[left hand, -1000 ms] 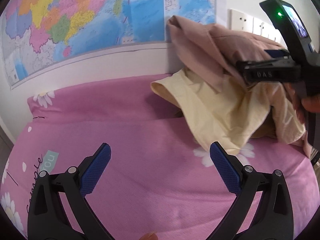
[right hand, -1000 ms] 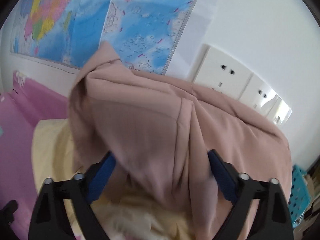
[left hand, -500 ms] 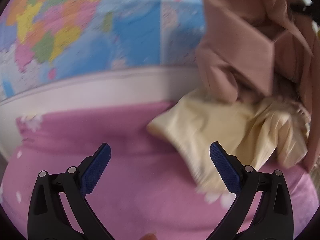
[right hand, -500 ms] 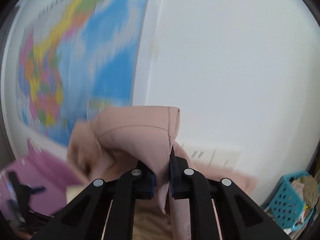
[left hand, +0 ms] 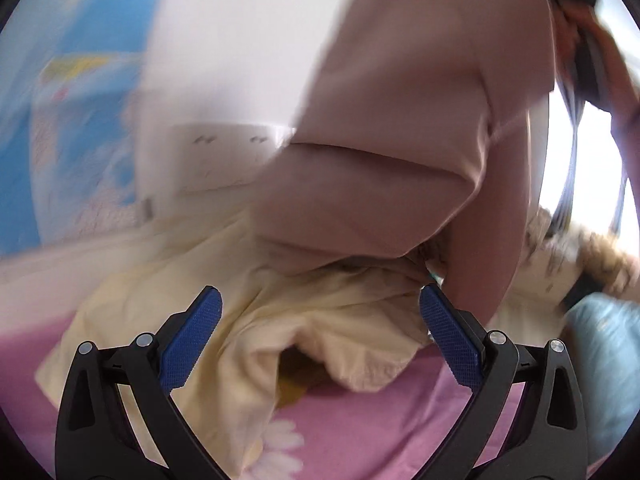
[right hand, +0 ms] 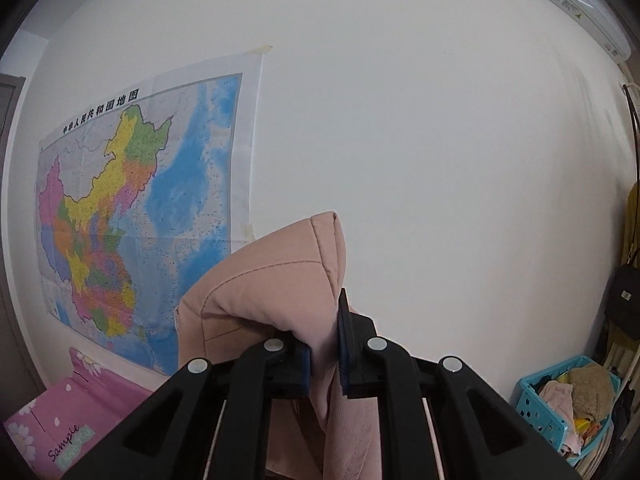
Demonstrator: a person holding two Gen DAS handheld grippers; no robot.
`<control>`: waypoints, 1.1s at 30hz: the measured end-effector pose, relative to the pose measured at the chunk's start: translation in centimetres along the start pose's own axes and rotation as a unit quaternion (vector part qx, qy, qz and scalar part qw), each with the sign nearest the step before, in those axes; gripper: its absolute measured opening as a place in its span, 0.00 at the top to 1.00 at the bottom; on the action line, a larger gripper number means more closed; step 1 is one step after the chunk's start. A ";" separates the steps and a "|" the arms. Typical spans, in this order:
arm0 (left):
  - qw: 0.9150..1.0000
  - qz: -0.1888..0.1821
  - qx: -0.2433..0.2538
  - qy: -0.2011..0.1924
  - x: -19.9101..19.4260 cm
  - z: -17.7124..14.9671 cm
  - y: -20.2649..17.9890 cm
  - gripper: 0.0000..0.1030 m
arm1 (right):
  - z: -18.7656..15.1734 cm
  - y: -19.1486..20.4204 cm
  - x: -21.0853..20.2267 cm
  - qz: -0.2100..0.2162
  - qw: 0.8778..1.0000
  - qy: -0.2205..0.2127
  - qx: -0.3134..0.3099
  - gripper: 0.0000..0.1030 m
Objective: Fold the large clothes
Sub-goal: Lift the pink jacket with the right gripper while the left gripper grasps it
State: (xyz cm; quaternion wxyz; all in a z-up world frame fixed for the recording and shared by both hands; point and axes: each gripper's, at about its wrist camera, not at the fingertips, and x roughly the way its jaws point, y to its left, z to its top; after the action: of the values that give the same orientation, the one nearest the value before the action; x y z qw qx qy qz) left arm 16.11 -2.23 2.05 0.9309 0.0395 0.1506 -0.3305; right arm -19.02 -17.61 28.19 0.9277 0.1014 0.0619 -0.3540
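Observation:
A dusty-pink garment (right hand: 276,280) is pinched in my right gripper (right hand: 324,344), which is shut on a fold of it and holds it high, facing the wall. In the left wrist view the pink garment (left hand: 400,128) hangs from the upper right down over a pale-yellow garment (left hand: 320,312) lying on the pink bed sheet (left hand: 360,432). My left gripper (left hand: 320,336) is open and empty, just in front of the yellow garment and below the hanging pink one. The left view is blurred.
A wall map (right hand: 132,208) hangs above the bed. White wall sockets (left hand: 224,156) sit behind the clothes. A blue basket of clothes (right hand: 560,400) stands at the right by the wall. A fur-trimmed item (left hand: 592,256) lies at the bed's right.
My right gripper closed on the pink garment and lifted it high. My left gripper swung right and closer to the clothes pile, staying open.

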 end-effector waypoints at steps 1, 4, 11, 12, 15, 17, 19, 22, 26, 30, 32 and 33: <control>1.000 -0.002 0.010 -0.001 0.7 0.3 -0.6 0.05 | 0.1 -0.2 -0.4 -0.001 1.000 -0.002 0.001 0.90; 0.999 0.031 0.042 0.002 3.7 2.0 -2.3 0.05 | 0.1 -1.0 -1.6 -0.001 1.000 -0.009 0.001 0.90; 0.993 0.115 0.012 0.001 6.6 7.3 0.0 0.87 | 0.6 -3.3 -5.3 -0.013 1.000 -0.019 0.016 0.90; 0.993 0.117 0.002 -0.019 5.5 8.7 0.4 0.88 | 0.9 -3.7 -6.3 -0.017 0.999 -0.026 0.018 0.90; 0.993 0.098 -0.027 -0.057 2.6 12.0 1.1 0.90 | 2.2 -4.4 -9.7 -0.021 0.998 -0.053 0.023 0.91; 0.991 0.098 -0.027 -0.086 -0.7 14.6 0.9 0.91 | 3.2 -4.4 -12.3 -0.020 0.997 -0.073 0.019 0.91; 0.988 0.108 -0.013 -0.110 -3.4 16.6 0.2 0.91 | 4.6 -4.0 -15.6 -0.018 0.995 -0.099 0.014 0.91; 0.981 0.121 -0.007 -0.152 -9.6 18.6 -0.5 0.91 | 5.9 -3.0 -19.7 -0.005 0.992 -0.122 0.001 0.91; 0.969 0.156 0.010 -0.191 -19.3 19.3 -2.5 0.91 | 6.1 -1.8 -24.8 0.028 0.990 -0.141 0.001 0.91; 0.961 0.199 0.024 -0.192 -27.5 17.2 -4.5 0.91 | 3.6 0.4 -27.4 0.086 0.988 -0.127 0.004 0.90; 0.959 0.218 0.026 -0.179 -31.2 15.5 -5.2 0.91 | 1.8 1.4 -27.9 0.118 0.987 -0.112 0.013 0.90; 0.958 0.230 0.026 -0.168 -32.7 14.4 -5.3 0.91 | 0.7 2.1 -27.9 0.142 0.985 -0.099 0.021 0.90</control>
State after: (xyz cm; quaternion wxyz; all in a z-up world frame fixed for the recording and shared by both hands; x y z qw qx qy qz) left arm -7.59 10.90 25.86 0.9924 0.0410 -0.0295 -0.1126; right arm -38.27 1.73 34.36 0.9678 0.0926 -0.0528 -0.2279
